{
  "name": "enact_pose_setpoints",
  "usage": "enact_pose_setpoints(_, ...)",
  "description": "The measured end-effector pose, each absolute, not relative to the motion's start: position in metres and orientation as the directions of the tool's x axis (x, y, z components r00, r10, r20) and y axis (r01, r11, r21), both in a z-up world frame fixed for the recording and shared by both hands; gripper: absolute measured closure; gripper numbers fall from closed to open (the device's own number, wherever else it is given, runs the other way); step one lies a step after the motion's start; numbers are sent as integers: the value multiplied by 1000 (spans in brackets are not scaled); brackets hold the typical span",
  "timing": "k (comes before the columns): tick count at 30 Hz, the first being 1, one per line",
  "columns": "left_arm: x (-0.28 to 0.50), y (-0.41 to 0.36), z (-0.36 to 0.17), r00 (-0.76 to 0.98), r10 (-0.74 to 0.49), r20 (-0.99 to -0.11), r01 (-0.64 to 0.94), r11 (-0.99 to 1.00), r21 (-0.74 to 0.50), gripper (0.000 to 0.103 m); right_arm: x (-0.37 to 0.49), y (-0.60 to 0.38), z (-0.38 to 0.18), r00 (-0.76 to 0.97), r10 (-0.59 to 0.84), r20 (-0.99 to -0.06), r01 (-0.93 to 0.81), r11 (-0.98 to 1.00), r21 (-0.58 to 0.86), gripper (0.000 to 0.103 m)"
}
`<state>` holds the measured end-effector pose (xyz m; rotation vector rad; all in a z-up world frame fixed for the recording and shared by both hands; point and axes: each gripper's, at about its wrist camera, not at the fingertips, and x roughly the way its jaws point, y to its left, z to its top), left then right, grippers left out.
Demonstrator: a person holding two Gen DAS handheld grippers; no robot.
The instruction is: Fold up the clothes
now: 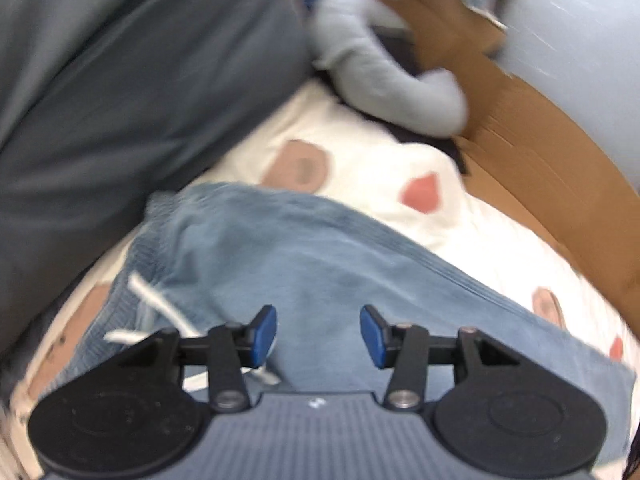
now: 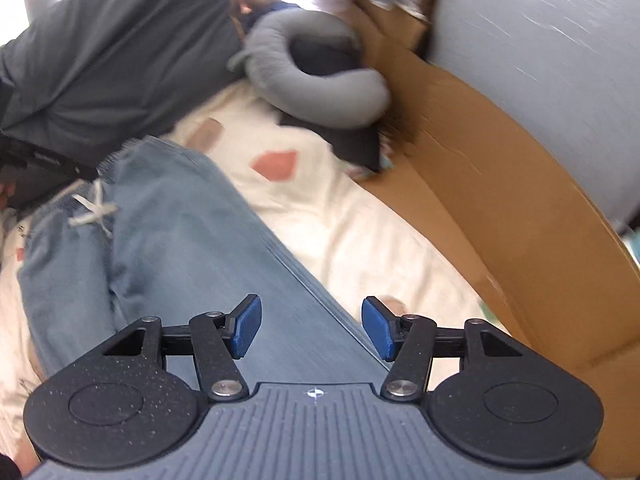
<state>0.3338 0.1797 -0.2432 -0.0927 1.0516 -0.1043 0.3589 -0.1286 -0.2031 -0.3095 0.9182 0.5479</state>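
Both tools, left tool and right tool, hang apart, empty, over the jeans. I'd grab the hem corners evenly before folding.

A home bedroom: patterned bedsheet, grey pillow, cardboard box.

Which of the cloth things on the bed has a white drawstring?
The light blue pants, lying flat under both grippers; the white cord sits at their waist. The dark grey cloth and grey curved pillow have none.
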Motion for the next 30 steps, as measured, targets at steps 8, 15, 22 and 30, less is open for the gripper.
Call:
enact_pose_setpoints(8, 350, 128, -234, 452, -174, -875, 186, 978, -98, 47, 345, -213, -211, 514, 287, -808, -424, 904, 51, 40)
enact_pose_setpoints(15, 361, 91, -229, 429, -191, -883, 345, 938, -35, 47, 322, -265, -223, 546, 290, -786, -350, 931, 101, 40)
enact_pose_setpoints(22, 374, 64, -221, 411, -183, -893, 461, 887, 31, 39, 296, -324, -245, 611, 224, -759, -200, 972, 126, 40)
enact_pose_setpoints(30, 390, 34, -235, 402, -162, -901, 609, 782, 131, 38, 275, -368, -299, 609, 160, -777, -108, 987, 119, 40)
